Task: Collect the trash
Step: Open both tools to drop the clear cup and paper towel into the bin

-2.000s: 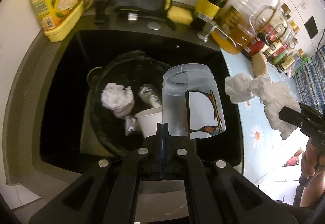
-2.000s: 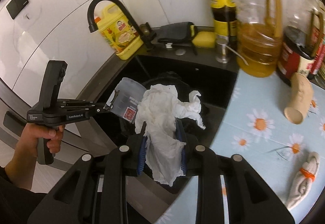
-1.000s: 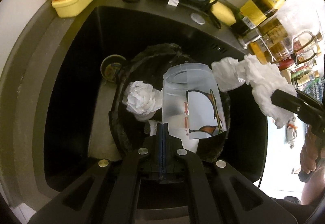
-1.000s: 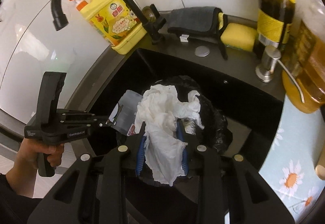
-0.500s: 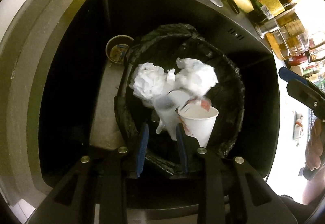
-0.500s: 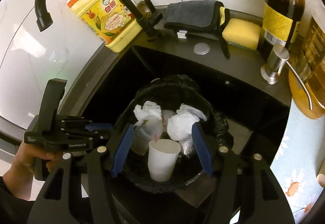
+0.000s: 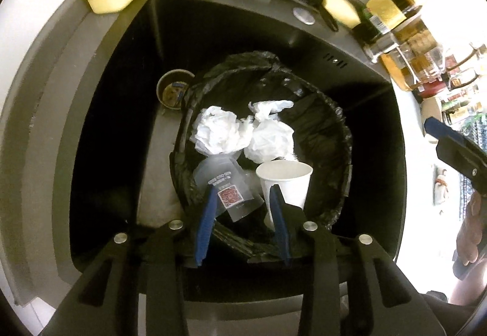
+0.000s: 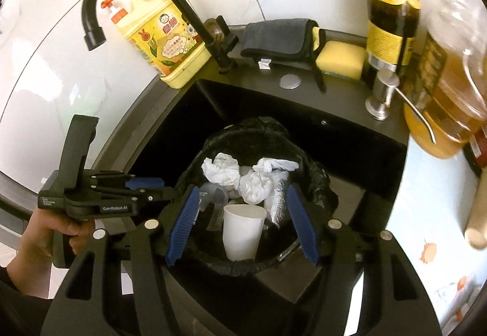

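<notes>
A: Progress, item one: bin lined with a black bag, standing in the dark sink. Contents: two crumpled tissue wads, clear plastic cup lying on its side, white paper cup upright, something silvery beside it, too small to name

B: Outstanding?

A: Judged mid-task. On the flowered worktop at the right edge sits a tan tube-like piece, possibly trash; blurred, so uncertain. Bottles and oil jug at the back look like keepers

B: Left claw, state?

A: Blue pads parted, a moderate gap; its jaws have just been opening. Nothing pressed between them: the clear cup shows through the gap but lies down in the bin. Pose: pointing steeply down over the bin's near rim

B: Right claw?

A: Wider gap, jaws have likewise just come apart, empty; the white cup seen between the pads stands below in the bin. Pose: angled down at the bin from the worktop side, with the left claw and its hand just beside it at the left
</notes>
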